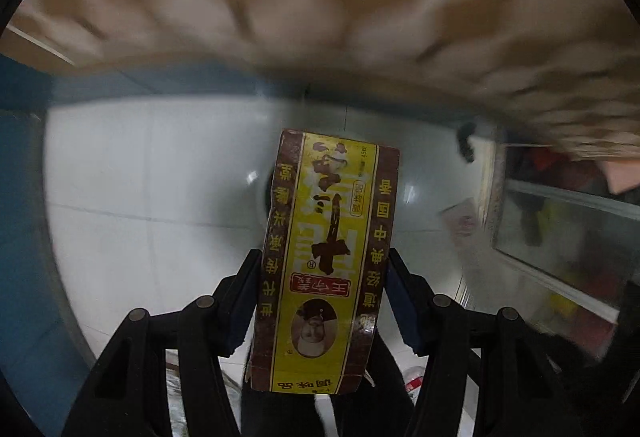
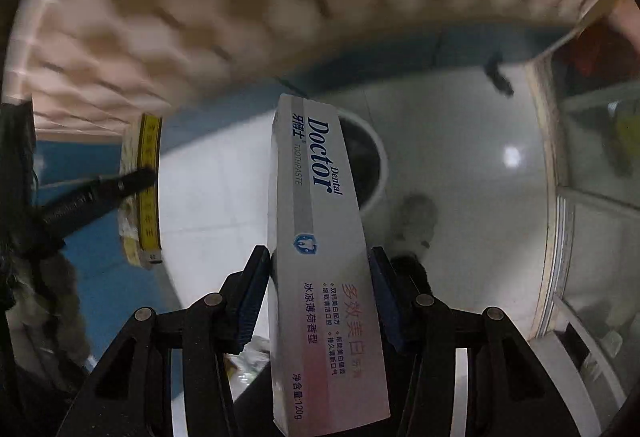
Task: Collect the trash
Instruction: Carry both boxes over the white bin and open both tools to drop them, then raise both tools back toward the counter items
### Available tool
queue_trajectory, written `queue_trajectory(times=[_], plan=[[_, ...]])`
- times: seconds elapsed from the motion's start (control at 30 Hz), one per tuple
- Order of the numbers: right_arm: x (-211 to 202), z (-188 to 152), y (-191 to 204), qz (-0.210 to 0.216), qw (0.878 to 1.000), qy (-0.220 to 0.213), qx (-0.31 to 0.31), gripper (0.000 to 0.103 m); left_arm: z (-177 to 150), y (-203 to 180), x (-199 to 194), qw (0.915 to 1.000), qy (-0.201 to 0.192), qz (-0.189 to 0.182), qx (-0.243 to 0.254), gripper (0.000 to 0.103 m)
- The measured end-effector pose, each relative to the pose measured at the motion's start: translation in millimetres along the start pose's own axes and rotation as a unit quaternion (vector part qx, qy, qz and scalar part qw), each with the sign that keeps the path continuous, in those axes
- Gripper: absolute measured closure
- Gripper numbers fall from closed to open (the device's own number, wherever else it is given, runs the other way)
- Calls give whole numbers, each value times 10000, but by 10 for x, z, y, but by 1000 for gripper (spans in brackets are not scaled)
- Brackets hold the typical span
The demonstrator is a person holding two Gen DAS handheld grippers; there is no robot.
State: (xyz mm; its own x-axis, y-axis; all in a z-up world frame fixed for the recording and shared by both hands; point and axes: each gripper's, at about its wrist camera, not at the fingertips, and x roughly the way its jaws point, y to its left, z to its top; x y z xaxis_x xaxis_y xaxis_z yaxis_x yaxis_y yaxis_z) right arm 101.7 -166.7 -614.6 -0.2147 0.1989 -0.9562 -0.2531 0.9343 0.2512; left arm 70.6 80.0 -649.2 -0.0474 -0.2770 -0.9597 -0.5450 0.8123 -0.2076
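Viewing left wrist: left gripper [image 1: 322, 301] fingers clamped on the yellow-brown seasoning box [image 1: 326, 261], held above the white tiled floor [image 1: 160, 197].
Left risk: grip sits low on the box; the long free end may pivot or slip.
Right wrist view: right gripper [image 2: 320, 297] fingers pinch the toothpaste box [image 2: 320, 257]; white bin [image 2: 374, 165] is beyond its tip.
Right risk: thin carton may crush, tilt, miss the bin.
Blur: both views smeared; aim is uncertain.
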Motion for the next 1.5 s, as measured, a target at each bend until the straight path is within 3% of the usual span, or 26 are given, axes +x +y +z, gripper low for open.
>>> queue_trajectory(times=[0.13,0.27,0.33,0.37,0.4,0.43,0.47,0.5,0.77,1.03,1.5], plan=[[1249,236,-230,-71,9992,378,129,50,327,107,1185,9976,583,-305,-197,46],[2315,512,-434,-68,9973,675,279,49,527,131,1830,9969,753,-242,-18,44],[2654,595,-462,-120,9959,860,263,48,530,131,1944,9977,666,-68,72,34],[2762,626,-482,-178,9957,860,279,45,503,139,1964,9981,610,14,83,14],[2856,636,-487,-218,9958,855,245,34,476,177,1975,9985,539,88,69,0],[2897,630,-486,-283,9958,838,229,27,423,241,1972,9988,465,157,57,0],[2916,621,-480,-388,9959,791,211,9,384,275,1956,9989,396,234,47,0],[2911,614,-467,-473,9960,732,182,0,348,301,1932,9989,333,311,46,0],[2455,468,-222,-1219,9921,49,-291,0,5,382,1311,9912,-468,1205,294,0],[1705,332,-90,-1322,9894,-341,-501,0,-386,207,400,9878,-834,1284,287,0],[-1052,-408,438,-1046,9842,-1216,-745,0,-1215,-408,-1618,9864,-1333,849,449,0]])
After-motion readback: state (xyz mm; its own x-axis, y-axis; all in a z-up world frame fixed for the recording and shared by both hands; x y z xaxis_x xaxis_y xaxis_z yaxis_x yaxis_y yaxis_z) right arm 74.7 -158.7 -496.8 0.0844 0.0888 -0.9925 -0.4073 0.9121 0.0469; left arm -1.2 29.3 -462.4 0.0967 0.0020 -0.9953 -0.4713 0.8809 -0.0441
